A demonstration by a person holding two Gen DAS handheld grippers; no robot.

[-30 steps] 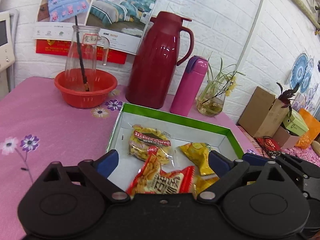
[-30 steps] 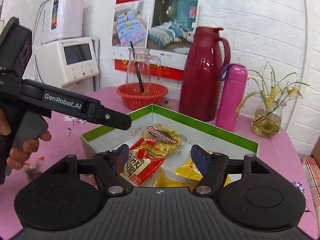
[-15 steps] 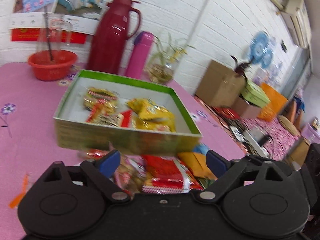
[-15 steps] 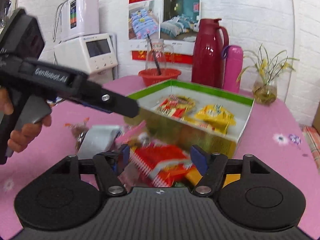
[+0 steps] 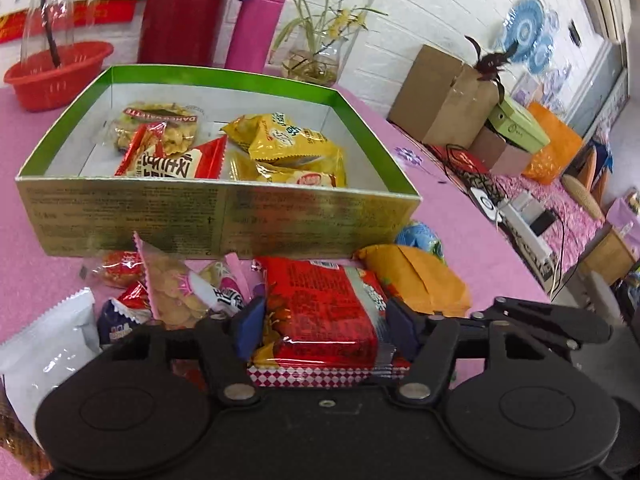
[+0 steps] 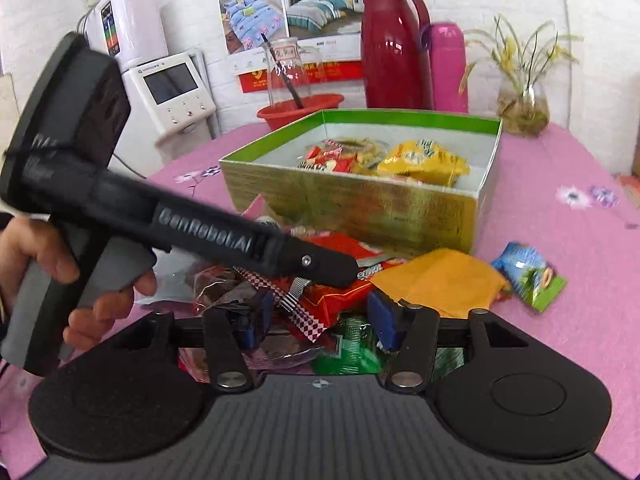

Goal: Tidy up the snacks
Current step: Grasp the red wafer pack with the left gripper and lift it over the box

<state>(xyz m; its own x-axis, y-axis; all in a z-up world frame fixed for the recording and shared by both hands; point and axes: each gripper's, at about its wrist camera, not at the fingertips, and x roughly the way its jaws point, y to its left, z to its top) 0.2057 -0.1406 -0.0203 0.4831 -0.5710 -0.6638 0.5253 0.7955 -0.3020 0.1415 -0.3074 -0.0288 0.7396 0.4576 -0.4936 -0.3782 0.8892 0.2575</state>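
A green-rimmed cardboard box holds several snack packets, red and yellow; it also shows in the right wrist view. In front of it lies a pile of loose snacks. My left gripper is open, its blue pads on either side of a red packet in the pile, not closed on it. An orange packet lies right of it. My right gripper is open above the same pile, over green and red packets. The left gripper's body crosses the right wrist view.
A red basin with a glass jug, a red thermos, a pink bottle and a plant vase stand behind the box. A blue-green packet lies alone at right. A white packet lies at left. Table edge at right.
Both grippers pulled back from over the box and came down to the loose pile in front of it. The left pads have narrowed around the red packet.
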